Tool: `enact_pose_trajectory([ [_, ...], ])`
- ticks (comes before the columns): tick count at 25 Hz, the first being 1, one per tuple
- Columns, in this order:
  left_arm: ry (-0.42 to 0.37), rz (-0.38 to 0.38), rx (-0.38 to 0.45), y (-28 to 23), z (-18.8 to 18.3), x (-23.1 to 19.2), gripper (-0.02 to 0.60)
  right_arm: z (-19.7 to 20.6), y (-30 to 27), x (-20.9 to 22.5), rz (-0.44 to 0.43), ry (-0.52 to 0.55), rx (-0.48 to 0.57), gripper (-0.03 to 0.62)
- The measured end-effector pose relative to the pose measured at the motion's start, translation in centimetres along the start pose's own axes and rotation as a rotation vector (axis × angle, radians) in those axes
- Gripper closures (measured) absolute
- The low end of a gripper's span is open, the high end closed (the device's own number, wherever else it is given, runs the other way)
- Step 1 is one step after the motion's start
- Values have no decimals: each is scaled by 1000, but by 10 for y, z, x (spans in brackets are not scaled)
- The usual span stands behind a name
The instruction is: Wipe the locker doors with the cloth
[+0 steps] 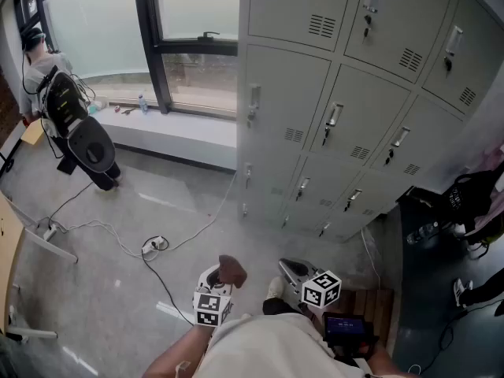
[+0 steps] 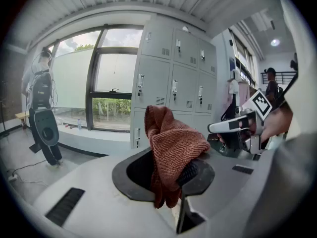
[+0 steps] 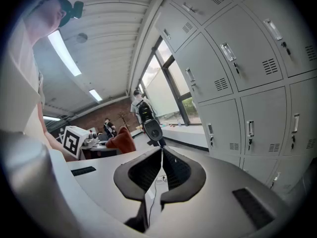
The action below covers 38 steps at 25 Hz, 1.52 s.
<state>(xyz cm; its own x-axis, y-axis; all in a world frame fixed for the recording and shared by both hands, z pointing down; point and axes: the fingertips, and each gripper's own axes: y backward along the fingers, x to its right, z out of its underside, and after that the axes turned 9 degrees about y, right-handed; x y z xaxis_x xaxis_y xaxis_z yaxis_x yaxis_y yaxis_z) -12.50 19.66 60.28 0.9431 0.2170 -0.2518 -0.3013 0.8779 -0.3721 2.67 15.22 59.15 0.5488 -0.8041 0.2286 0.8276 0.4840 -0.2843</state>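
Observation:
A bank of grey locker doors point(image 1: 346, 93) stands ahead and to the right, a few steps away; the same lockers point(image 2: 173, 68) fill the middle of the left gripper view. My left gripper point(image 1: 216, 280) is low near my body, shut on a rust-brown cloth point(image 1: 231, 270). In its own view the cloth point(image 2: 171, 150) bulges up between the left gripper point(image 2: 166, 171) jaws. My right gripper point(image 1: 290, 269) is held beside it, apart from the lockers point(image 3: 237, 68). The right gripper point(image 3: 162, 152) is shut with nothing between its jaws.
A window with a low sill point(image 1: 169, 124) runs left of the lockers. A black machine point(image 1: 93, 150) and a person point(image 1: 35, 65) are at far left. Cables and a power strip point(image 1: 154, 245) lie on the floor. Dark bags point(image 1: 471, 199) sit at right.

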Motion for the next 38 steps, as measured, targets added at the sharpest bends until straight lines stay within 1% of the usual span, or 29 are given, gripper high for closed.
enact_pose_trajectory([
  [4, -20, 5, -11, -28, -10, 2, 503, 1, -11, 27, 2, -10, -10, 574],
  [8, -43, 25, -17, -75, -31, 11, 503, -9, -23, 73, 15, -22, 0, 574],
  [15, -121, 94, -24, -181, -86, 40, 503, -54, -38, 175, 57, -29, 57, 574],
  [19, -129, 107, -36, -227, -107, 56, 503, -67, -38, 215, 54, -43, 66, 574],
  [24, -158, 119, -41, -282, -132, 68, 503, -87, -41, 269, 76, -69, 107, 574],
  [27, -172, 126, -44, -305, -141, 71, 503, -86, -43, 285, 83, -88, 105, 574],
  [31, -207, 140, -59, -342, -150, 69, 503, -83, -43, 294, 100, -106, 92, 574],
  [36, -304, 96, -41, -405, -181, 58, 503, -89, -38, 304, 164, -104, 91, 574],
  [37, -300, 91, -41, -417, -186, 56, 503, -91, -37, 306, 185, -108, 96, 574],
  [38, -277, 90, -45, -429, -189, 54, 503, -93, -35, 308, 207, -117, 102, 574],
])
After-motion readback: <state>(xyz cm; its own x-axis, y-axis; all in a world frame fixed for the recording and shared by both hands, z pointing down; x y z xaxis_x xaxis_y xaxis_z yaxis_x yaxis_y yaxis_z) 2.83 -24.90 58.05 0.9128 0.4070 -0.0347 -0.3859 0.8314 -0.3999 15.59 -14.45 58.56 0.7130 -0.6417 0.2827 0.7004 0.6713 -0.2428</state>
